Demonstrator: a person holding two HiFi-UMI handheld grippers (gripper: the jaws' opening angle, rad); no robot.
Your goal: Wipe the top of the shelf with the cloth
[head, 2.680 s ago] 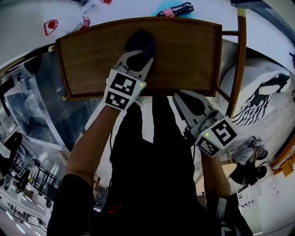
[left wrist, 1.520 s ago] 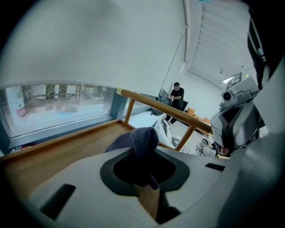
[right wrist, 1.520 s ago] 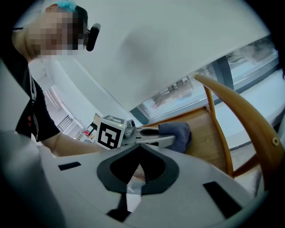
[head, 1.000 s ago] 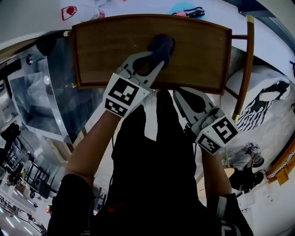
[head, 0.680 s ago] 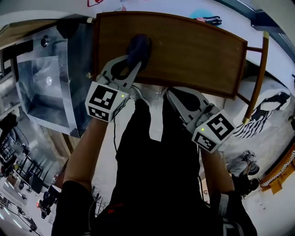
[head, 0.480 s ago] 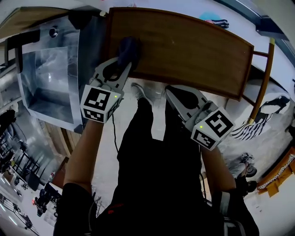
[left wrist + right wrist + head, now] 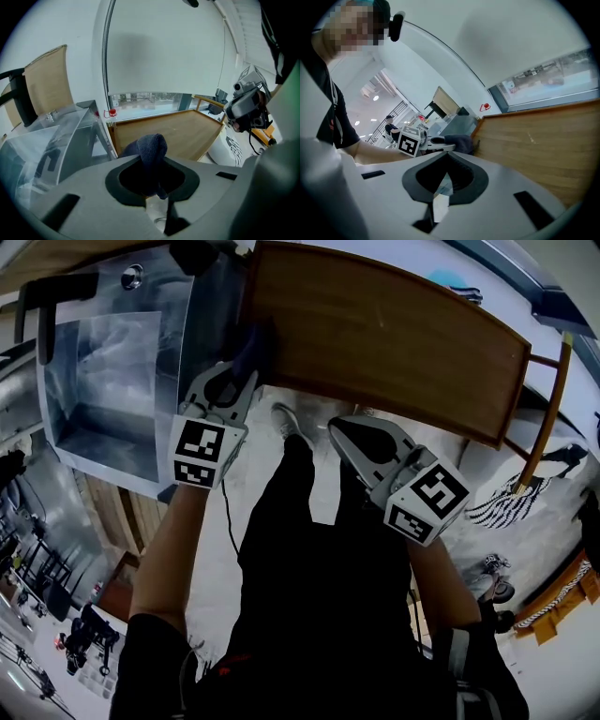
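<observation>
Right gripper (image 7: 446, 154): fingers (image 7: 401, 171) closed, empty. Beyond, the left gripper (image 7: 445, 143) holds the cloth (image 7: 461, 142) at the shelf (image 7: 543, 140) edge.

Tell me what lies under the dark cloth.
The left edge of the wooden shelf top; the left gripper holds the cloth there. The wood directly beneath is covered.

Dragged cloth (image 7: 255, 341), pinched in left gripper (image 7: 246, 367), across shelf (image 7: 394, 343) top: from the middle, briefly rightward, then steadily left. Now at shelf's left edge by the near corner; unclear whether resting on the top or just off the rim. Swung head view leftward too: shelf pushed up and right in frame and more tilted, steel basin (image 7: 112, 362) taking up far more of the left side than before.
</observation>
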